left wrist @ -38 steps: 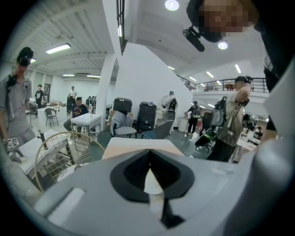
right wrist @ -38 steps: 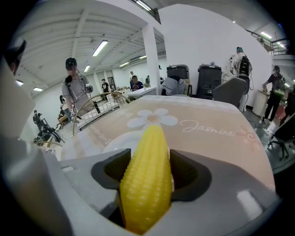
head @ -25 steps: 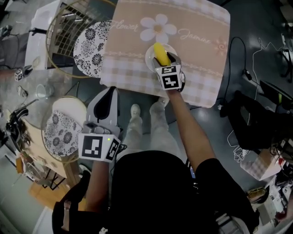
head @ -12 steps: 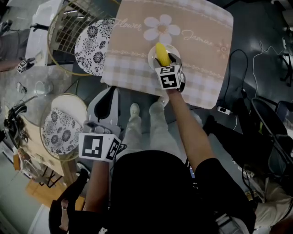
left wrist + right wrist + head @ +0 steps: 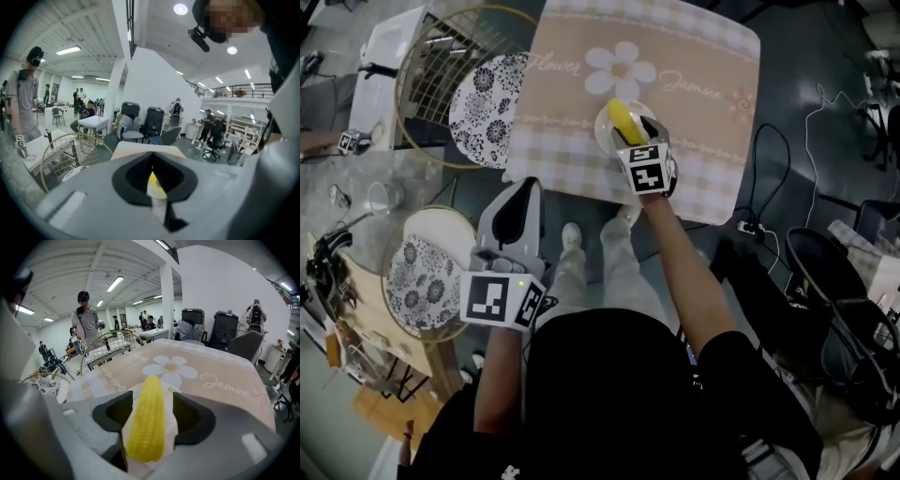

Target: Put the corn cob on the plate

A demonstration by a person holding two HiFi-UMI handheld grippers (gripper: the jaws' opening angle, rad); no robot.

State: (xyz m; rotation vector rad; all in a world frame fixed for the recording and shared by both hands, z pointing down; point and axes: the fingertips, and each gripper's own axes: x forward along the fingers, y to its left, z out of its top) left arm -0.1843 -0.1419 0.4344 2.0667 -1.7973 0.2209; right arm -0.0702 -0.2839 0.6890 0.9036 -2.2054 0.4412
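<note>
A yellow corn cob [image 5: 622, 118] lies on a small white plate [image 5: 604, 127] near the front edge of the beige daisy tablecloth. My right gripper [image 5: 633, 136] reaches over the plate from the near side. In the right gripper view the cob [image 5: 147, 418] lies lengthwise on the plate [image 5: 174, 427] between the two dark fingers [image 5: 112, 413], with a gap on each side, so this gripper is open. My left gripper [image 5: 523, 192] hangs off the table's near-left corner, jaws together and empty. Through its narrow slit [image 5: 152, 176] a sliver of the cob [image 5: 153, 183] shows.
The cloth [image 5: 694, 56] covers a square table. A black-and-white patterned plate [image 5: 483, 94] sits in a wire basket [image 5: 436, 56] left of it. A second patterned plate [image 5: 422, 277] rests on a low round stand. Cables and a dark chair [image 5: 825, 281] are at the right; people stand in the background.
Only the head camera's framing has shifted. The cob stays on the plate between the open right jaws, and the left gripper has kept still.
</note>
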